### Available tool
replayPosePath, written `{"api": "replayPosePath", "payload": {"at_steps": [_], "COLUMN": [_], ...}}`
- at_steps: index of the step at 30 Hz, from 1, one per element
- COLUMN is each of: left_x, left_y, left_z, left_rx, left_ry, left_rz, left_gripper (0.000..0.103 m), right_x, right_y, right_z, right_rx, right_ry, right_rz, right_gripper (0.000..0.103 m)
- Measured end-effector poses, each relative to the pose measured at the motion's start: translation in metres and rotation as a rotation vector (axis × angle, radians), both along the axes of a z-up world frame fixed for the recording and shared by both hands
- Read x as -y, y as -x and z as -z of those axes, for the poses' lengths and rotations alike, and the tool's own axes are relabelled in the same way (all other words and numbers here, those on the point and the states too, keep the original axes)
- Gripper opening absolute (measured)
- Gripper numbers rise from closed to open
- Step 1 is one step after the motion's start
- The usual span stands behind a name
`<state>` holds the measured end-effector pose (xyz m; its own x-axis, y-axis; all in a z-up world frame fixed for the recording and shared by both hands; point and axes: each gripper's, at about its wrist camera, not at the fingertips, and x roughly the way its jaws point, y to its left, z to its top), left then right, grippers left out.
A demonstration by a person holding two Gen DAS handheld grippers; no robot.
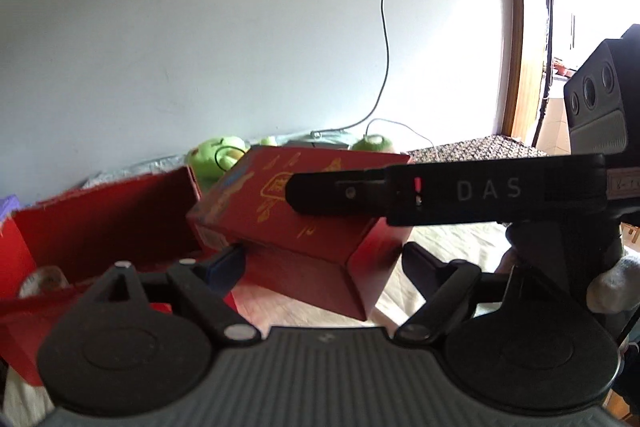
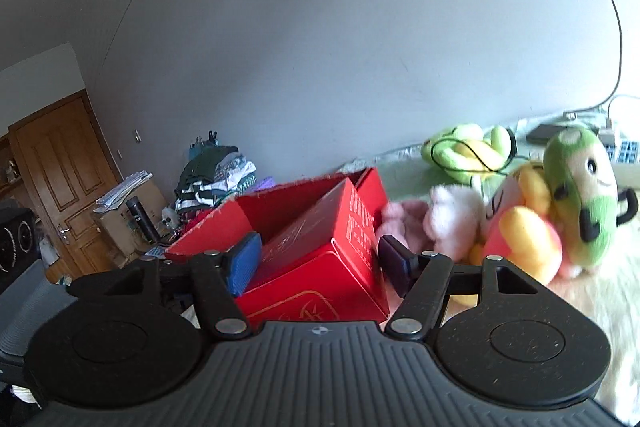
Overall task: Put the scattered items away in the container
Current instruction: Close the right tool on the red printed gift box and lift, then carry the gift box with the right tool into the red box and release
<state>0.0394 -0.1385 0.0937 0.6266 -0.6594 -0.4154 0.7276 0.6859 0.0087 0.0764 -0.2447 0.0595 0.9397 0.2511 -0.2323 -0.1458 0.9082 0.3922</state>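
A red box with gold print (image 1: 304, 227) hangs tilted above the pale bedding. My left gripper (image 1: 322, 263) is shut on its lower end, a pad against each side. In the right wrist view the same red box (image 2: 320, 267) sits between the blue pads of my right gripper (image 2: 318, 263), which is shut on it. One of its fingers (image 1: 340, 191) lies across the printed face. The open red container (image 1: 100, 223) stands to the left, just behind the box (image 2: 224, 223). Plush toys lie at the right: a green one (image 2: 580, 187), a yellow and pink one (image 2: 520, 239), a pink one (image 2: 444, 219).
Further green plush toys (image 1: 216, 155) lie against the wall, where a cable (image 1: 384, 27) hangs down. A pale item (image 1: 44, 279) rests in the container. A gloved hand (image 1: 612, 287) holds the right gripper. Far left are a clothes pile (image 2: 216, 175) and a wooden door (image 2: 60, 179).
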Motion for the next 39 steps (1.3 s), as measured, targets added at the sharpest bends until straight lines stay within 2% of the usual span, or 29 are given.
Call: {"api": "replayPosePath", "payload": {"at_steps": [2,5,11,15,18,22,28,34,39], "left_x": [-0.002,-0.001,0.017,0.025,0.018,0.007,-0.030,-0.056,-0.056], "left_y": [-0.007,-0.011,0.012,0.024,0.018,-0.033,-0.121,-0.203,-0.239], "left_z": [-0.004,0.005,0.025,0.005,-0.021,-0.044,-0.053,-0.031,-0.003], "left_rx": [-0.017,-0.055,-0.076,0.012,0.099,0.125,0.024,-0.140,-0.231], "left_ry": [0.025,0.047,0.045,0.058,0.063,0.035,-0.015,-0.031,-0.091], "left_rz": [0.002,0.008,0.049,0.066,0.037,-0.025,-0.073,-0.025,0.019], "left_gripper": [0.087,0.087,0.087,0.087,0.087,0.087,0.088,0.088,0.088], "right_x": [0.001,0.006,0.018,0.029,0.026,0.013,-0.020,-0.049,-0.061], "right_y": [-0.007,-0.011,0.025,0.042,0.033,-0.014,-0.109,-0.178,-0.212], "right_z": [-0.007,0.000,0.031,0.019,-0.001,-0.024,-0.039,-0.036,-0.024], "right_rx": [-0.002,-0.019,-0.056,0.012,0.095,0.106,-0.015,-0.175,-0.316], "right_ry": [-0.007,-0.036,-0.101,-0.141,-0.161,-0.174,-0.125,0.029,0.160], "right_rz": [0.015,0.031,0.056,0.086,0.082,0.058,0.033,0.035,0.005], "right_gripper": [0.068,0.068,0.067,0.067,0.067,0.067,0.068,0.068,0.068]}}
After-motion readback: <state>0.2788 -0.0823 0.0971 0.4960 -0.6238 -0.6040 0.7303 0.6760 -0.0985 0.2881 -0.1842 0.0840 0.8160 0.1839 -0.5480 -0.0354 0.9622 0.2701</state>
